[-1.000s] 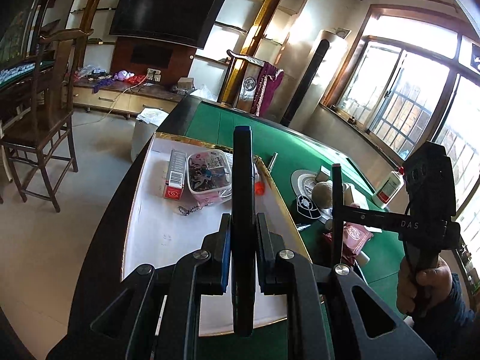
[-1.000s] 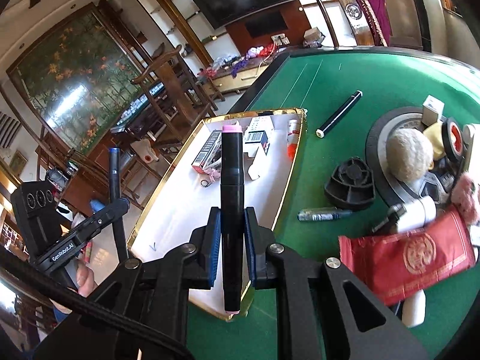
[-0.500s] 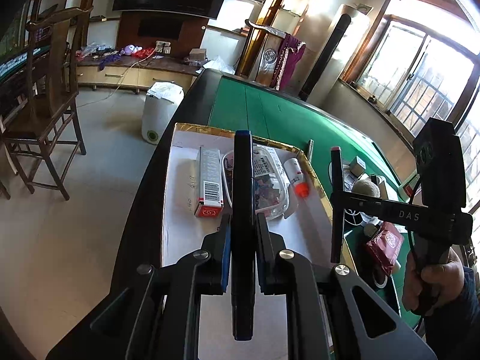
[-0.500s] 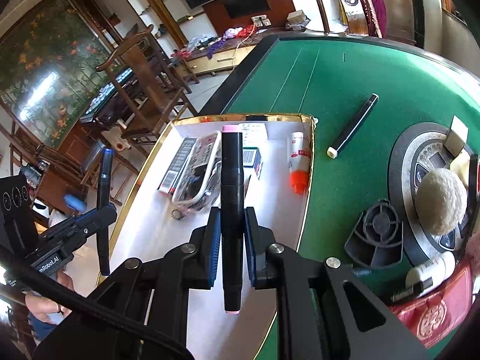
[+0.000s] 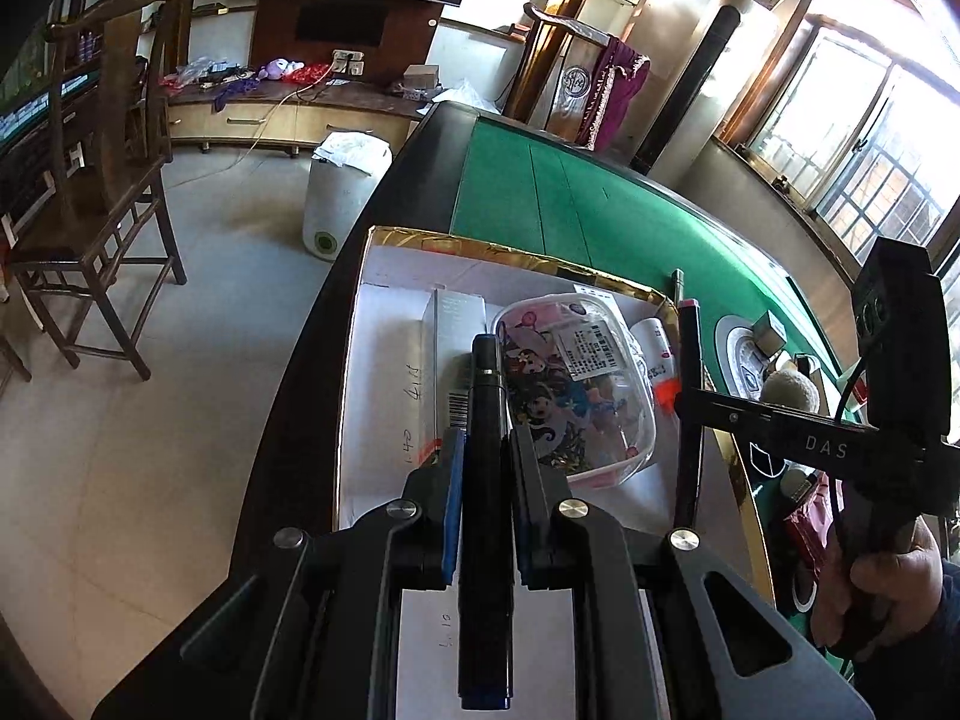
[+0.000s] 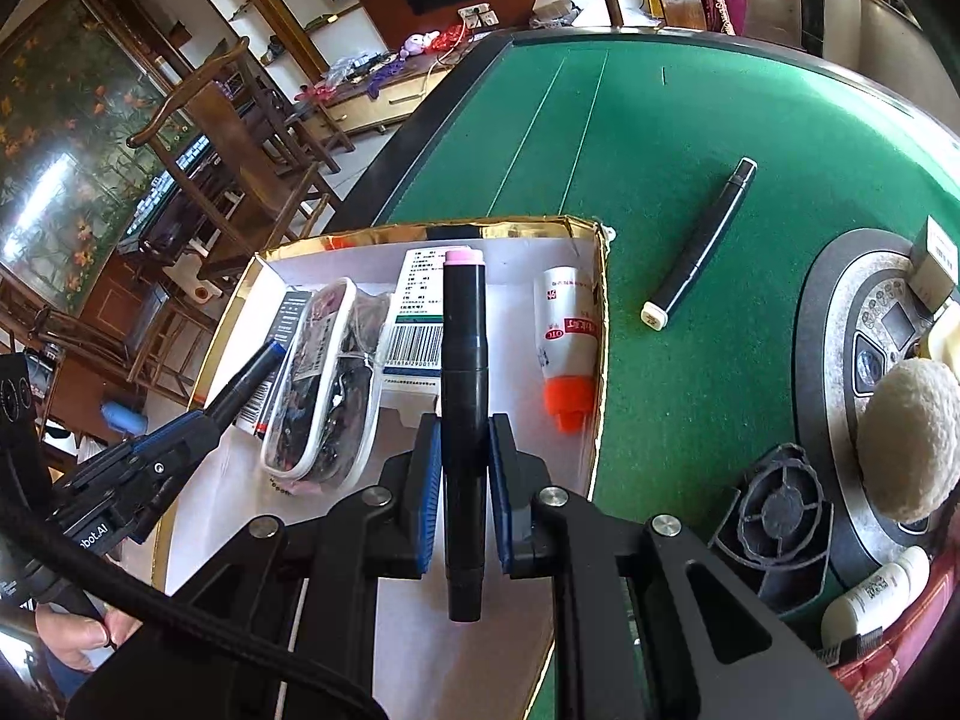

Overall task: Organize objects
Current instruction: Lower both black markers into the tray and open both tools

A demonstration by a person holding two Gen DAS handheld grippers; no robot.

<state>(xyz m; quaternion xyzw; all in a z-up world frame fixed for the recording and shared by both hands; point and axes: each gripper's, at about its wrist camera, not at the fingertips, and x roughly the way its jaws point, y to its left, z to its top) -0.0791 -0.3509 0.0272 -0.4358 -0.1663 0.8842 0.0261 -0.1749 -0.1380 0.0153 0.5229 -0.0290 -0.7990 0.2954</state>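
1. The left tool (image 5: 486, 474) is clamped shut on a blue-capped pen (image 5: 487, 420), which runs straight out along its fingers.
2. The right tool (image 6: 465, 468) is likewise clamped on a pink-capped marker (image 6: 462, 372), also lengthwise between its pads.
3. Both tools tilt down over the near part of the gold-rimmed tray (image 6: 600, 360), left tool to the left, right tool to the right, close together.
4. Just beyond both tips, the tray holds a clear pouch (image 5: 576, 396), a flat box (image 6: 414, 312) and a white tube (image 6: 567, 324), all lying with their long axes near to far.
5. The bare white floor below the tools looks the likely spot for both pens; each needs lowering flat, parallel to those items.
6. Farther right, on the green bench (image 6: 660, 120), another marker (image 6: 702, 246) lies outside the tray, nearer the right tool.
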